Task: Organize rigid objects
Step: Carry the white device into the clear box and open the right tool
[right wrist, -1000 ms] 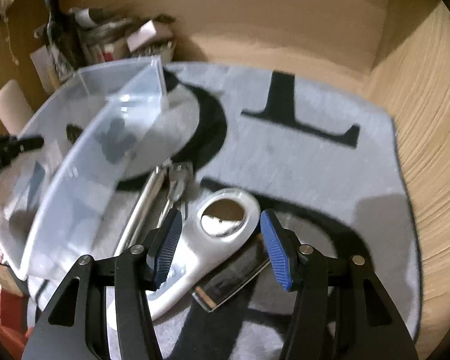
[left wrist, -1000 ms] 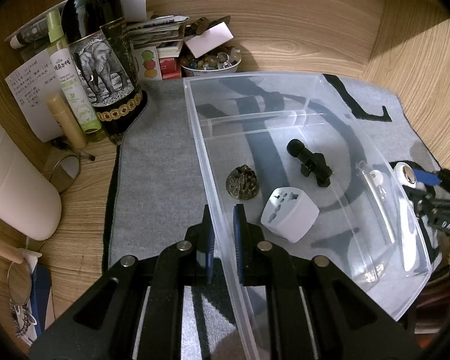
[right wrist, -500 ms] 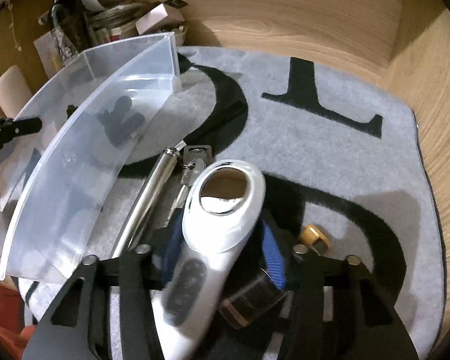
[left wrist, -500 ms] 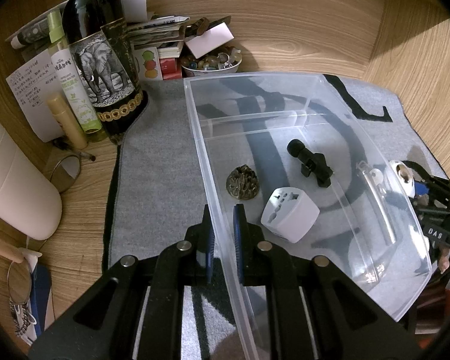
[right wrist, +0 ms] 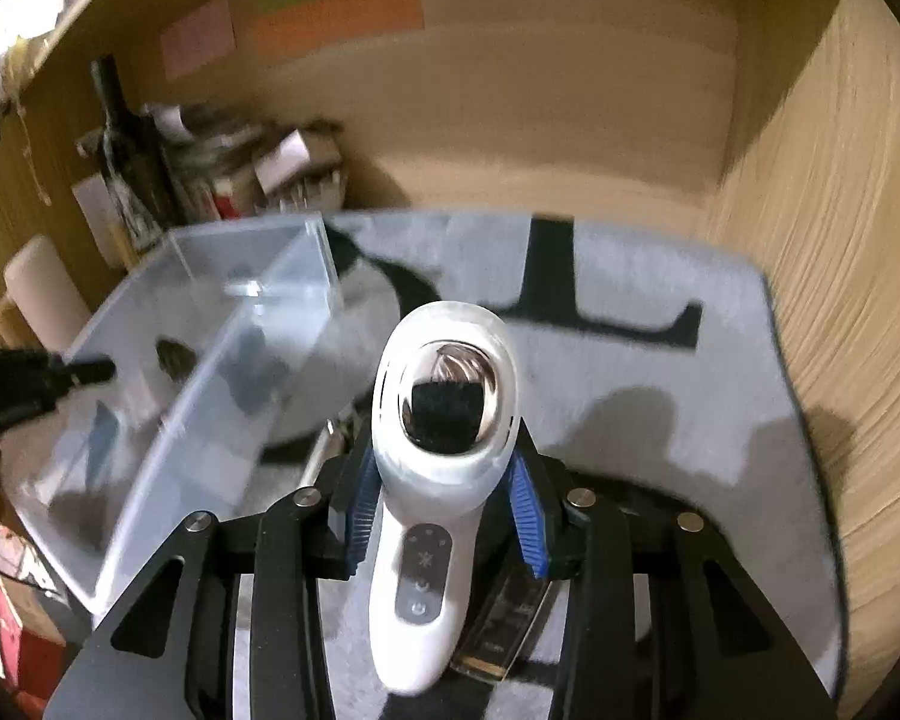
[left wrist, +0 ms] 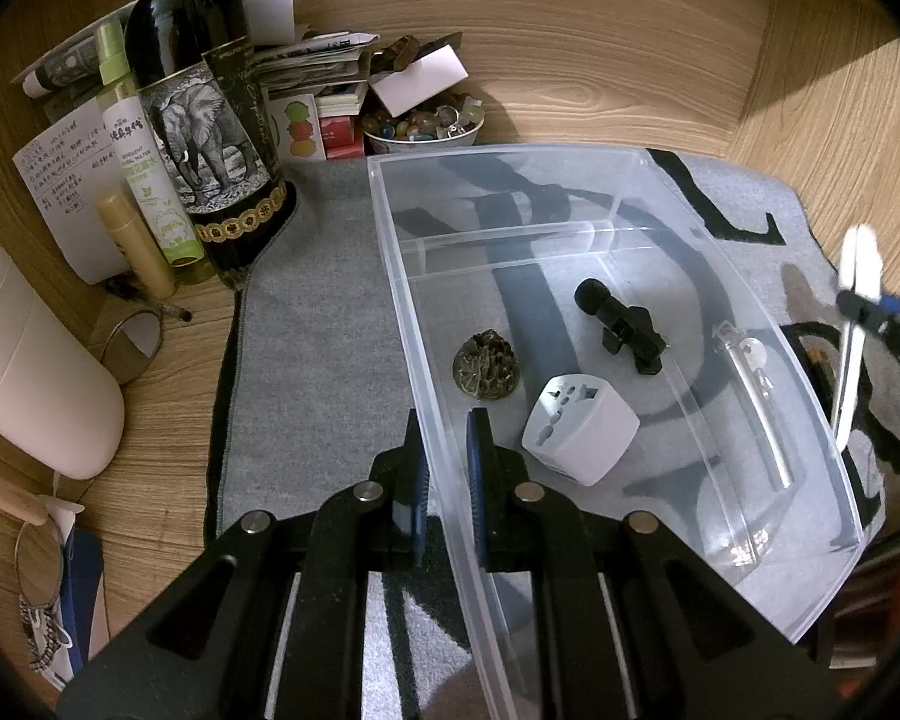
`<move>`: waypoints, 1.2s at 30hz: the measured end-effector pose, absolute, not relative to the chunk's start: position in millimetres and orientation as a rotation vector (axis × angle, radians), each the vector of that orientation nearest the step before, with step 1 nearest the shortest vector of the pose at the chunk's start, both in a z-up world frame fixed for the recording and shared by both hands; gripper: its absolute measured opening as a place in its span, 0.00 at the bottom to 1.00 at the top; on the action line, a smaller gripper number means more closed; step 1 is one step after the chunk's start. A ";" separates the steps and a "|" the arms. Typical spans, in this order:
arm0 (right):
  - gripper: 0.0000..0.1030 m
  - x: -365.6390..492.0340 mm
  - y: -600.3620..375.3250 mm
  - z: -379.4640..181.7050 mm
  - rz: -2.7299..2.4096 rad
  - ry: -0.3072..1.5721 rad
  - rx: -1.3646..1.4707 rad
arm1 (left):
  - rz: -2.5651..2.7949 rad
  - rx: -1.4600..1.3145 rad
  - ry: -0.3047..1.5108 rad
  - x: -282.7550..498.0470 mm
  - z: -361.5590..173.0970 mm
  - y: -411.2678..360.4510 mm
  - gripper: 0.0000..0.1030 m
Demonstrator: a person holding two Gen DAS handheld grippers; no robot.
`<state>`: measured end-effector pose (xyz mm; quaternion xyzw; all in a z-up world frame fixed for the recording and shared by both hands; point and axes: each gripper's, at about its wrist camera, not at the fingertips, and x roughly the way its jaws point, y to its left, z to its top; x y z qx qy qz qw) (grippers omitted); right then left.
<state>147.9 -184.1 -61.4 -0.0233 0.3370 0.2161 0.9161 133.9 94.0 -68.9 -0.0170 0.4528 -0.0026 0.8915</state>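
Observation:
My left gripper (left wrist: 447, 468) is shut on the near wall of a clear plastic bin (left wrist: 390, 276) standing on the grey mat. In the bin lie a white travel adapter (left wrist: 579, 429), a small black clip microphone (left wrist: 621, 324) and a dark ridged lump (left wrist: 486, 357). My right gripper (right wrist: 444, 510) is shut on a white handheld device with a shiny round head (right wrist: 444, 420) and holds it up above the mat, to the right of the bin (right wrist: 168, 420). The device also shows at the right edge of the left wrist view (left wrist: 858, 312).
A metal tube with keys (left wrist: 756, 396) lies on the mat behind the bin's right wall. A dark flat bar (right wrist: 504, 624) lies under my right gripper. A wine bottle (left wrist: 204, 120), spray bottle (left wrist: 144, 162), papers and a bowl of stones (left wrist: 423, 123) crowd the back left.
My right gripper closed on the white device and lifted it off the mat, tilting its head upward. My left gripper and the bin have not moved.

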 end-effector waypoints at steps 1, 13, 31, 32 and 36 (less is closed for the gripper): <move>0.35 148.1 -184.4 -56.6 0.446 0.679 -0.043 | -0.005 -0.035 0.940 133.9 -68.9 93.9 0.11; 0.35 138.1 -161.2 9.6 0.542 0.493 -0.021 | -0.004 -0.035 0.939 133.7 -69.0 93.3 0.11; 0.35 141.3 -55.5 -12.1 0.763 0.563 -0.210 | -0.004 -0.038 0.940 133.5 -67.4 97.0 0.11; 0.35 143.7 -51.8 -17.4 0.767 0.580 -0.222 | -0.003 -0.038 0.940 133.4 -67.3 97.2 0.11; 0.35 151.6 -43.5 -33.2 0.776 0.642 -0.253 | 0.001 -0.041 0.940 132.6 -68.2 96.4 0.11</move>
